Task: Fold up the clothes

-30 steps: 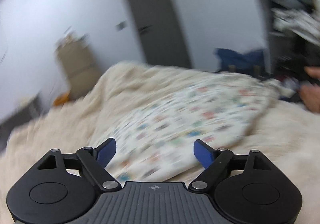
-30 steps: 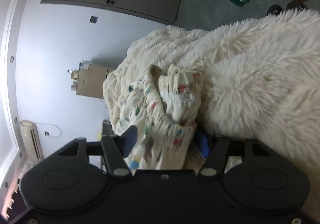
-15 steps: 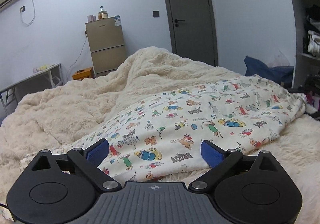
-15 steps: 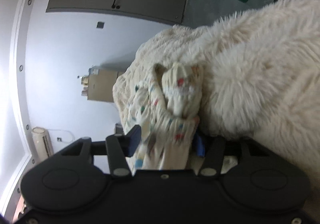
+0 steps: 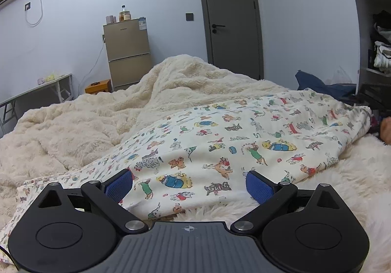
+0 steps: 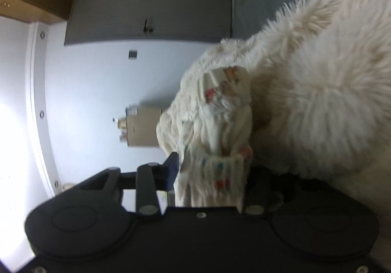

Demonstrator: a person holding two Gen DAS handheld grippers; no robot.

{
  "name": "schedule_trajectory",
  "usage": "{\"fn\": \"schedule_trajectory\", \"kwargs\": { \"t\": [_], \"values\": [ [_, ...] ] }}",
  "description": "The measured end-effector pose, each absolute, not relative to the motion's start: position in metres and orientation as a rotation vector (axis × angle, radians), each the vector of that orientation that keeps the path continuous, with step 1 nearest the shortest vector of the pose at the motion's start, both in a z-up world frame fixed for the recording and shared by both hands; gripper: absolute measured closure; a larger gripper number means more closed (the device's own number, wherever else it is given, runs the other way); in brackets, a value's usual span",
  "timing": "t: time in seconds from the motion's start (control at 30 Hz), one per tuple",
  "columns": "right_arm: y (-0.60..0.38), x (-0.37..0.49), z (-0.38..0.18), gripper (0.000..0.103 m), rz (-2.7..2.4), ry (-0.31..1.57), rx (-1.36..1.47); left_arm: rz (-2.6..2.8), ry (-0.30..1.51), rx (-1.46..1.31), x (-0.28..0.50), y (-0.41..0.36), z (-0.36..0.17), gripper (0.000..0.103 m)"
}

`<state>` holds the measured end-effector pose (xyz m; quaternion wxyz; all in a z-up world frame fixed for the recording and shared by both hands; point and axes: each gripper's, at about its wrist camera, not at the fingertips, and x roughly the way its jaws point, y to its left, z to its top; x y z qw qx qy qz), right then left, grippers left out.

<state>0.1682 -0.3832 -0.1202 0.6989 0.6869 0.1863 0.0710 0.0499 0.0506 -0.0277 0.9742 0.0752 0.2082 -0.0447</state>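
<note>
The printed garment [image 5: 244,141] lies spread on the fluffy blanket [image 5: 80,126], its near hem between the left gripper [image 5: 189,183]'s wide-open fingers [image 5: 259,187] — untouched. At its far end, the right gripper [image 6: 210,170] is closing on bunched cloth between its fingers, narrower than a second ago. The left view, blurred then, is sharp.

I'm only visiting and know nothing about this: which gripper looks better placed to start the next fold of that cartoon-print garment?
The right gripper, probably. Its jaws are closing with a bunched end of the garment between them. The left gripper stands wide open over the near edge, holding nothing.
</note>
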Motion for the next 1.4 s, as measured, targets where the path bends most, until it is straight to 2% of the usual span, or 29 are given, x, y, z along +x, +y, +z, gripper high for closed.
{"fn": "schedule_trajectory", "kwargs": {
  "t": [0.23, 0.43, 0.57, 0.63, 0.7, 0.8, 0.93, 1.1, 1.4],
  "values": [
    [-0.371, 0.175, -0.108, 0.061, 0.114, 0.399, 1.449, -0.093, 0.421, 0.168, 0.051, 0.048, -0.030, 0.005],
    [-0.371, 0.184, -0.098, 0.060, 0.256, 0.552, 1.237, -0.085, 0.428, 0.168, 0.049, 0.046, -0.030, 0.003],
    [-0.386, 0.190, -0.107, 0.061, 0.325, 0.560, 1.296, -0.094, 0.446, 0.143, 0.053, 0.049, -0.032, 0.001],
    [-0.386, 0.191, -0.109, 0.064, 0.295, 0.547, 1.326, -0.092, 0.447, 0.148, 0.054, 0.049, -0.032, 0.001],
    [-0.385, 0.193, -0.108, 0.075, 0.259, 0.534, 1.341, -0.091, 0.447, 0.152, 0.054, 0.049, -0.033, 0.001],
    [-0.376, 0.190, -0.100, 0.080, 0.200, 0.503, 1.309, -0.096, 0.449, 0.155, 0.055, 0.048, -0.034, 0.001],
    [-0.372, 0.182, -0.098, 0.080, 0.177, 0.484, 1.311, -0.097, 0.447, 0.161, 0.054, 0.048, -0.034, 0.001],
    [-0.367, 0.184, -0.091, 0.088, 0.160, 0.476, 1.250, -0.103, 0.449, 0.157, 0.053, 0.049, -0.034, 0.001],
    [-0.382, 0.178, -0.073, 0.092, 0.164, 0.449, 1.237, -0.118, 0.442, 0.175, 0.051, 0.047, -0.035, 0.000]
  ]
}}
